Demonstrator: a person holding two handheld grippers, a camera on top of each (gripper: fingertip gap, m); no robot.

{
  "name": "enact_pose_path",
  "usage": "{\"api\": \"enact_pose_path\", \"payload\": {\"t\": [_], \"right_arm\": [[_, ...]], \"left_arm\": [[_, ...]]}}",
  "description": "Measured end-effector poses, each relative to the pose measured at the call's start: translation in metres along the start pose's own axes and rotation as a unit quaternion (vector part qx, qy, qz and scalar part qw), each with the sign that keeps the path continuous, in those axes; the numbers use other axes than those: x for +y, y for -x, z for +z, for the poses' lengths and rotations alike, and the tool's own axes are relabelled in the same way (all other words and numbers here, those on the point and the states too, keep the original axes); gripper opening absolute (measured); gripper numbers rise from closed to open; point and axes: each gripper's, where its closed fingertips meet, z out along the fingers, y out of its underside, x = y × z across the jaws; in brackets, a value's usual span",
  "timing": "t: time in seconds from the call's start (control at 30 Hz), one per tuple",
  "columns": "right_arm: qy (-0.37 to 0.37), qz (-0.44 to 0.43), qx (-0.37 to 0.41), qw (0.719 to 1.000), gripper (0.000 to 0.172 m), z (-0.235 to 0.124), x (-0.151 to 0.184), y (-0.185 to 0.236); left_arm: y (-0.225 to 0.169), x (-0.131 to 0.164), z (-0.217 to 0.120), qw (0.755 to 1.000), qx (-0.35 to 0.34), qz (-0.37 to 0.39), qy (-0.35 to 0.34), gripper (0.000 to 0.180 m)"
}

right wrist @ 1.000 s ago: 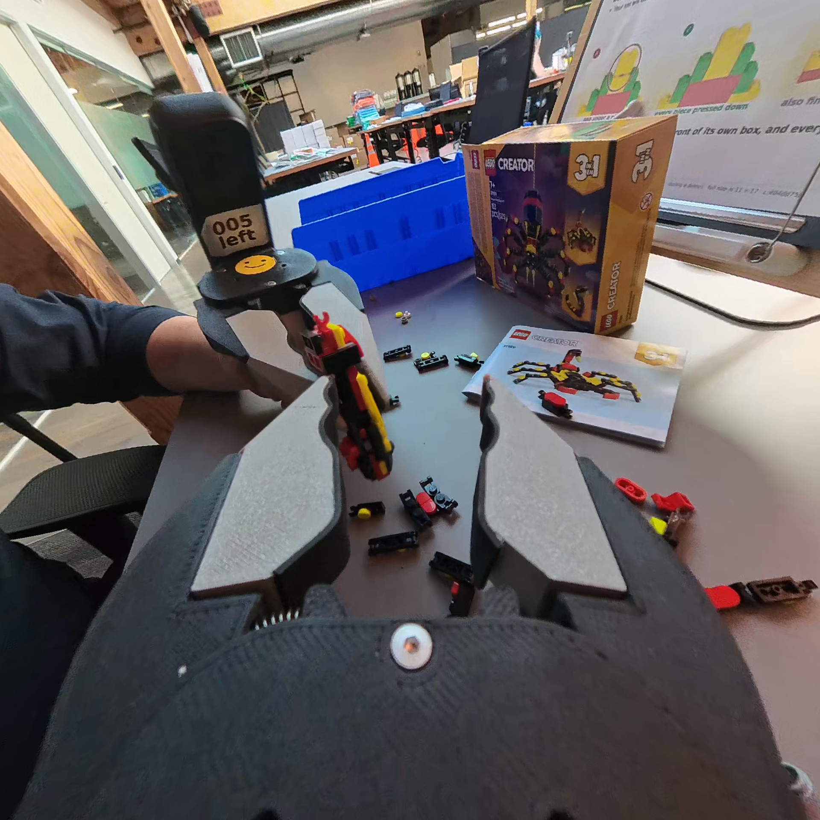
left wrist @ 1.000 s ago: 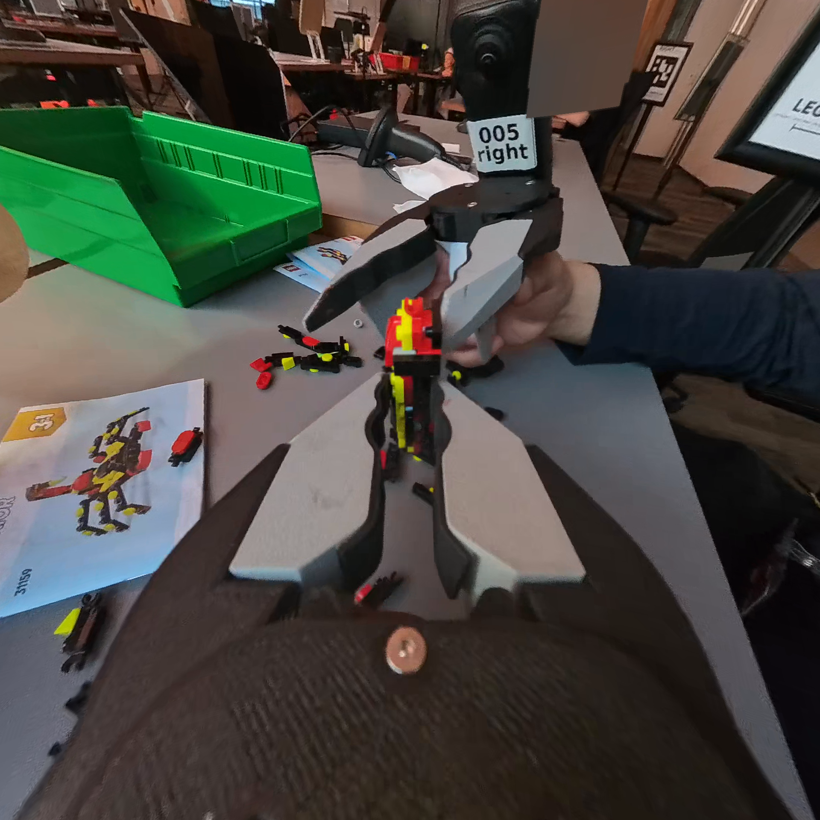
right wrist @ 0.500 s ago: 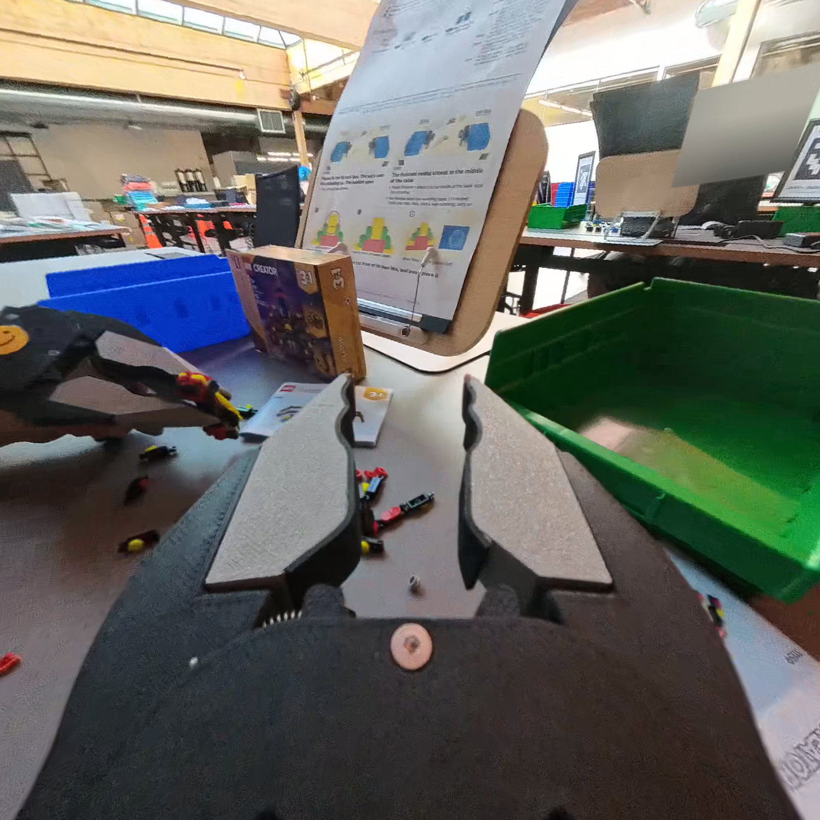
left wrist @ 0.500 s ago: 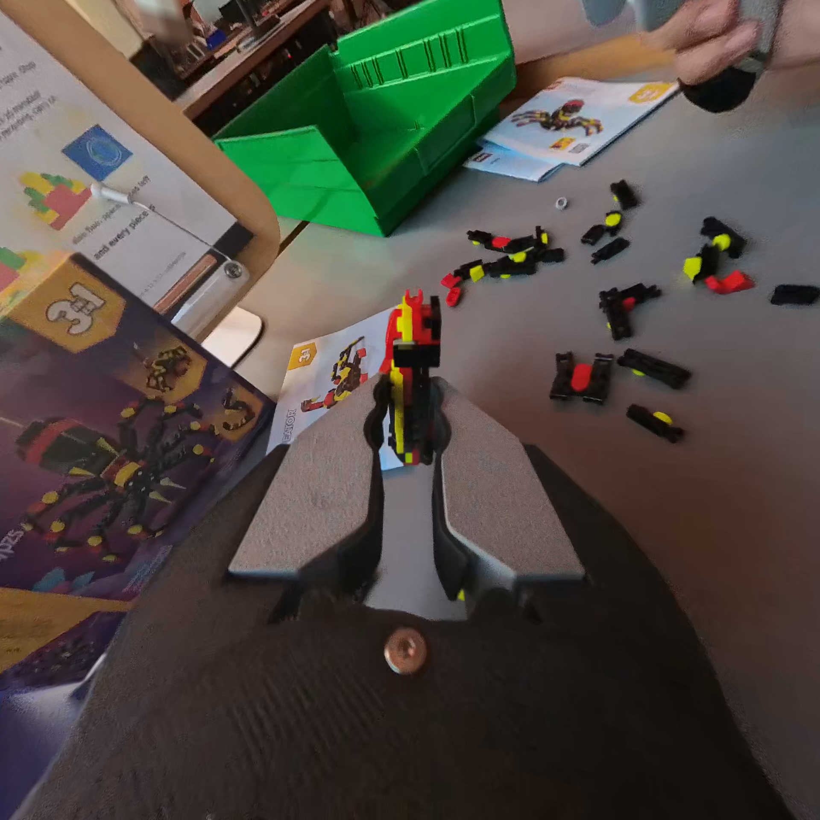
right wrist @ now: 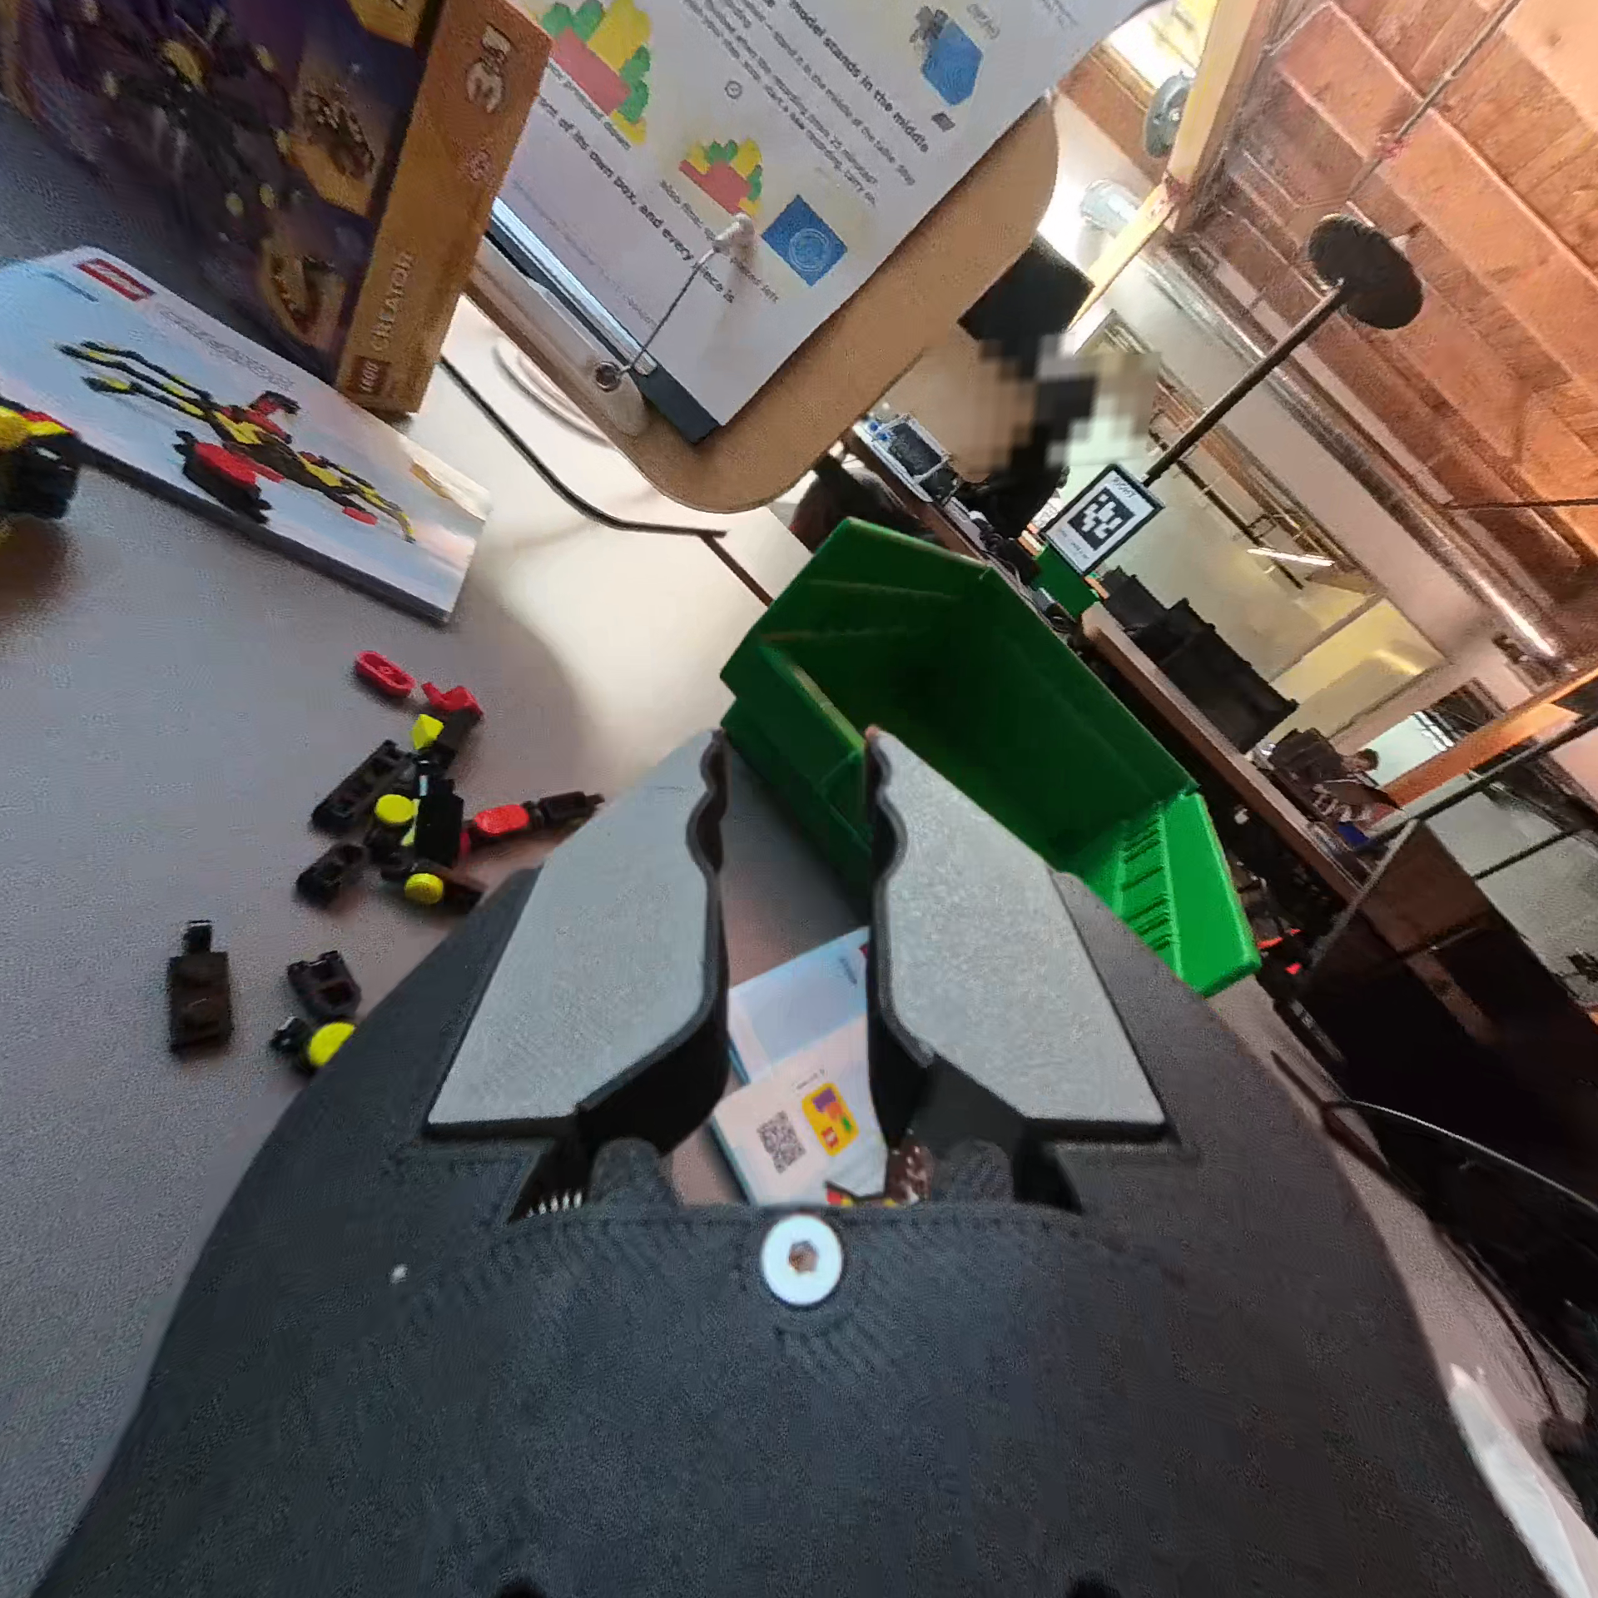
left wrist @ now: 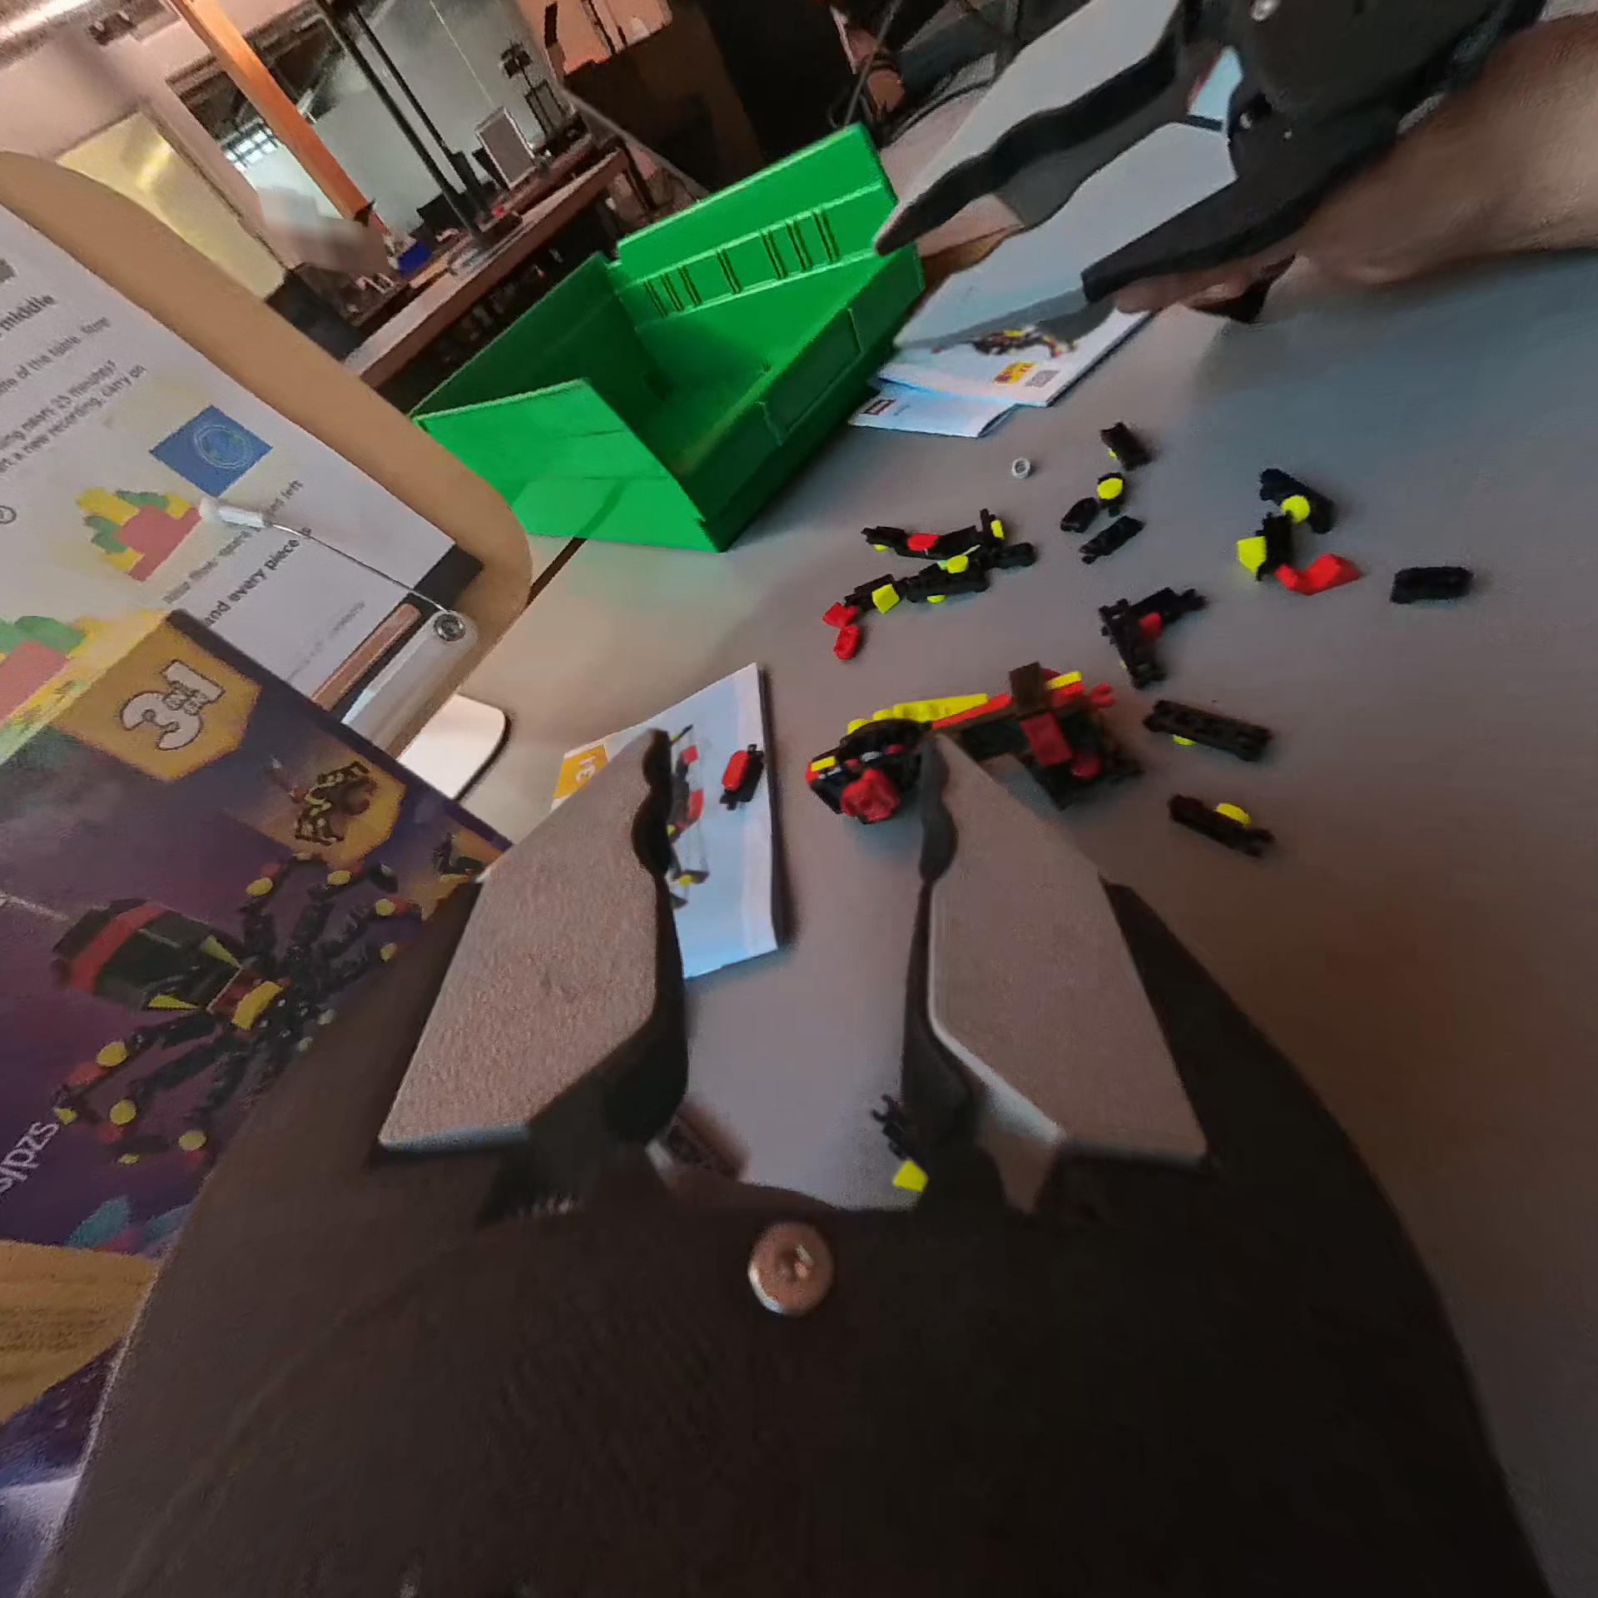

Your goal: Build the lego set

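My left gripper (left wrist: 795,761) is open and holds nothing. A red, yellow and black brick model (left wrist: 977,748) lies on its side on the grey table (left wrist: 1383,865), just past my right fingertip (left wrist: 938,761) and not gripped. My left fingertip (left wrist: 653,752) hangs over an instruction booklet (left wrist: 744,865). My right gripper (right wrist: 794,752) stands partly open with nothing between its pads, above a booklet (right wrist: 804,1029) and in front of a green bin (right wrist: 994,735). It also shows at the top right of the left wrist view (left wrist: 986,259), held in a hand.
Several loose black, red and yellow pieces (left wrist: 951,553) lie scattered on the table, also in the right wrist view (right wrist: 406,821). The green bin (left wrist: 692,415), a toy box (left wrist: 173,908) and a wooden stand with a printed sheet (left wrist: 216,432) stand at the left.
My left gripper opened and let go of the brick model, which now lies on the table. My right gripper narrowed and swung towards the green bin.
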Motion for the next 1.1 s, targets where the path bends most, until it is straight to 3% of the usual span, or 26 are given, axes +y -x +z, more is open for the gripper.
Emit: {"api": "enact_pose_path", "payload": {"t": [0.17, 0.23, 0.3, 0.4, 0.57, 0.77, 1.1], "right_arm": [[0.018, -0.015, 0.094, 0.995, 0.014, -0.007, 0.011, -0.029], [0.032, -0.024, 0.111, 0.993, 0.000, -0.009, 0.015, -0.032], [0.052, -0.037, 0.109, 0.992, 0.000, -0.010, 0.020, -0.029], [0.086, -0.054, 0.120, 0.988, 0.000, -0.016, 0.028, -0.027], [0.134, -0.115, 0.118, 0.977, 0.000, -0.024, 0.037, -0.012], [0.201, -0.196, 0.091, 0.955, 0.000, -0.039, 0.051, 0.016], [0.237, -0.194, 0.094, 0.947, 0.000, -0.052, 0.059, 0.019]], "left_arm": [[0.043, 0.014, -0.005, 0.994, -0.100, 0.049, 0.002, 0.036], [0.058, 0.022, -0.007, 0.988, -0.138, 0.073, 0.011, 0.026], [0.070, 0.026, -0.010, 0.982, -0.166, 0.082, 0.016, 0.018], [0.092, 0.030, -0.019, 0.972, -0.221, 0.073, 0.013, 0.001], [0.132, 0.034, -0.045, 0.946, -0.325, 0.019, -0.004, 0.000], [0.138, 0.039, -0.048, 0.936, -0.351, 0.027, 0.013, 0.000], [0.128, 0.047, -0.032, 0.936, -0.334, 0.091, 0.062, 0.000]]}}
